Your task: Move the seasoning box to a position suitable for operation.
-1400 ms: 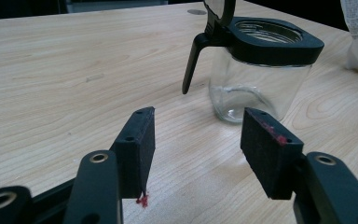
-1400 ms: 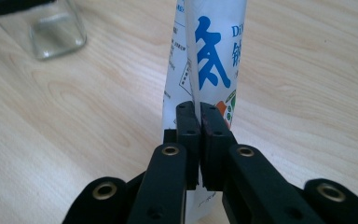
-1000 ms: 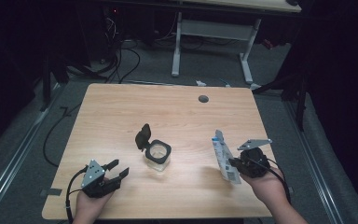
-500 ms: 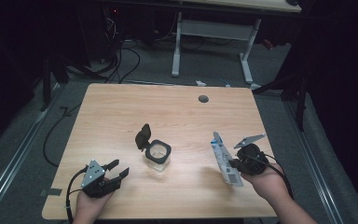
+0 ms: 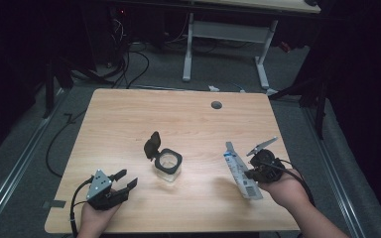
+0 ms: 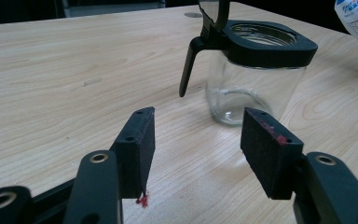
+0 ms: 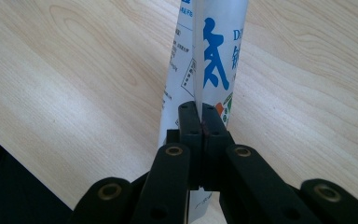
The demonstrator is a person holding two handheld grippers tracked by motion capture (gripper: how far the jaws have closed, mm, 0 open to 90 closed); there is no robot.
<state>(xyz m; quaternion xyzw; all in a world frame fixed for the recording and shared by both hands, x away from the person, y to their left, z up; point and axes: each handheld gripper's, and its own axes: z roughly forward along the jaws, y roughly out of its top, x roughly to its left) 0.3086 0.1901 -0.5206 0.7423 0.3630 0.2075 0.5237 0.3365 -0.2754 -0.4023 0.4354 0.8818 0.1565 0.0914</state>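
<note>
A small clear glass jar (image 5: pixel 167 167) (image 6: pixel 249 84) with a black square collar stands mid-table, its hinged black lid (image 5: pixel 152 145) flipped up. My left gripper (image 5: pixel 123 180) (image 6: pixel 200 149) rests open near the front left of the table, jaws apart and nothing between them, pointing at the jar a short way off. My right gripper (image 5: pixel 248 173) (image 7: pixel 199 116) is shut on a flat white pouch (image 5: pixel 240 171) (image 7: pixel 209 56) with blue print, pinching its seam. The pouch stands tilted on the table to the right of the jar.
The wooden table (image 5: pixel 129 119) has a round grey cable port (image 5: pixel 216 104) near its far edge. Behind it stand a white desk frame (image 5: pixel 225 44) and cables (image 5: pixel 129 59) on the dark floor. Bare wood lies left and beyond the jar.
The right hand with the pouch has shifted slightly toward the left and nearer the front edge. The left gripper and the jar have not moved.
</note>
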